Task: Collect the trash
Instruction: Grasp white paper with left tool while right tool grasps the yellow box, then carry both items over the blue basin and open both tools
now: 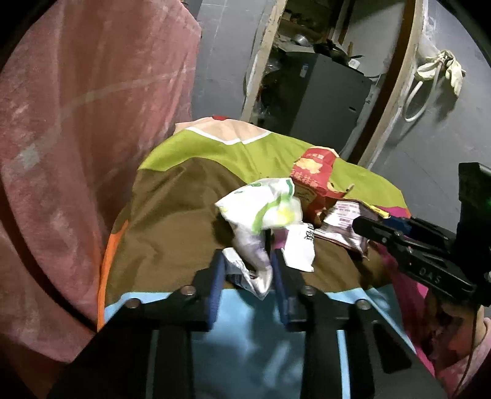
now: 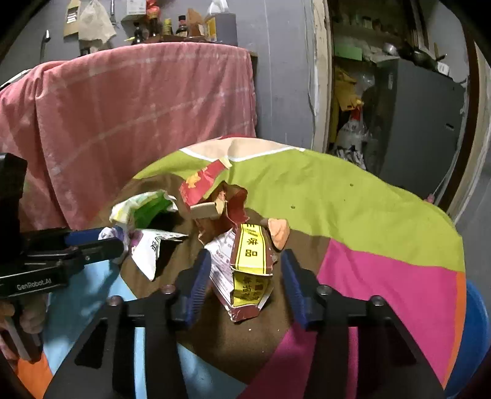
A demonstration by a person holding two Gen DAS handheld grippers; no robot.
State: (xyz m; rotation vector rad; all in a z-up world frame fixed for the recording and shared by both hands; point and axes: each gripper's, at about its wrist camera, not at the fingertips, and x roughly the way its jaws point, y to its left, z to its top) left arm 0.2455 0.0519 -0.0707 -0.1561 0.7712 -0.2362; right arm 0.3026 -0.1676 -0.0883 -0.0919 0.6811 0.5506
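The left tool (image 1: pixel 245 270) pinches the white crumpled wrapper (image 1: pixel 254 221). The right tool (image 2: pixel 245 285), wide open, straddles the maroon-and-yellow packet (image 2: pixel 250 270), whose long axis runs near to far on the table (image 2: pixel 353 196).

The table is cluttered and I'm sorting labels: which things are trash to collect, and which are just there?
Trash to collect:
white and green wrapper
torn red carton
maroon and yellow packet
orange scrap

Just there:
patchwork tablecloth
pink cloth
grey cabinet
bottles
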